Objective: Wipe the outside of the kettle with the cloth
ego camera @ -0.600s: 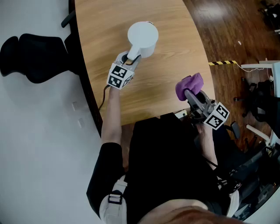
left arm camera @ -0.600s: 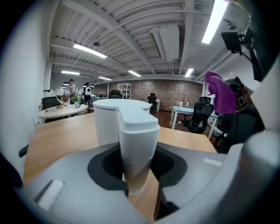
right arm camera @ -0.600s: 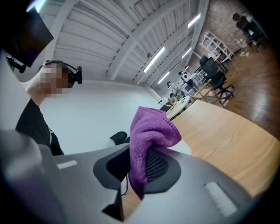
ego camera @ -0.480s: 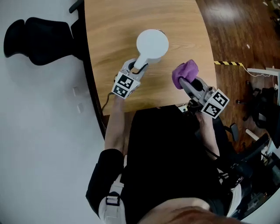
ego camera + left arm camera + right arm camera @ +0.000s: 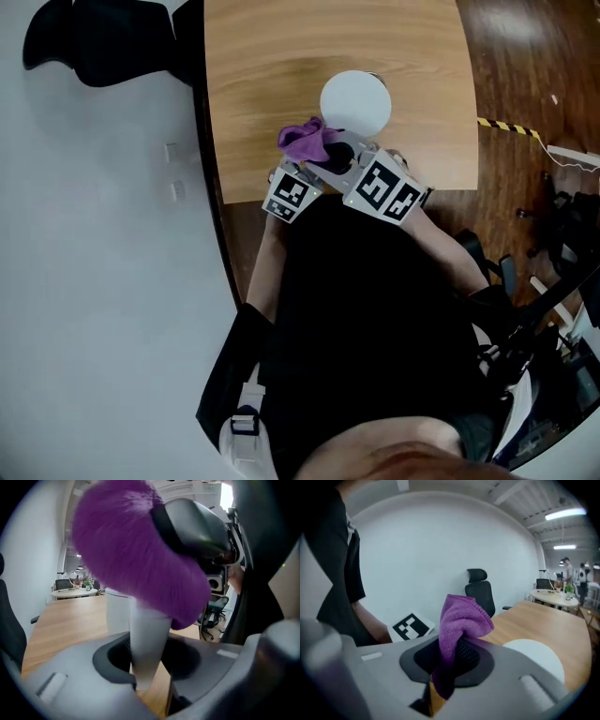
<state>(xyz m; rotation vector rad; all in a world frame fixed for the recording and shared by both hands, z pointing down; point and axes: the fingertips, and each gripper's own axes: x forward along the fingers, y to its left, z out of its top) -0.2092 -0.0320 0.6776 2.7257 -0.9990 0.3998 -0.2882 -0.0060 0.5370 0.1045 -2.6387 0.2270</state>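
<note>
kettle [image 5: 354, 101], the white one: where is it?

— on the wooden table [image 5: 272, 56], near the edge closest to the person [image 5: 375, 309]. the head view shows only its round top. the body below cannot be seen.

and its handle [image 5: 149, 625]?

— hidden from above under the cloth [image 5: 305, 141] and both grippers. the left gripper view shows it. the left gripper [image 5: 146, 663] has its jaws pinched on that handle, with the kettle's body just behind.

what blocks that view?

— the purple cloth fills the upper half and covers the kettle's top. it seems to rest against the top of the handle, though i cannot be sure they touch. the right gripper [image 5: 452, 658] has its jaws clamped on the cloth, with a fold standing above them and a tail hanging below.

anything cut off?

— in the right gripper view the kettle is just a white curve at lower right, behind the gripper's own body. the person's black top hides the table's near edge.

around it?

— a black office chair [image 5: 103, 37] left of the table. on the right, dark wooden floor [image 5: 525, 56] with striped tape [image 5: 506, 125] on it.
</note>
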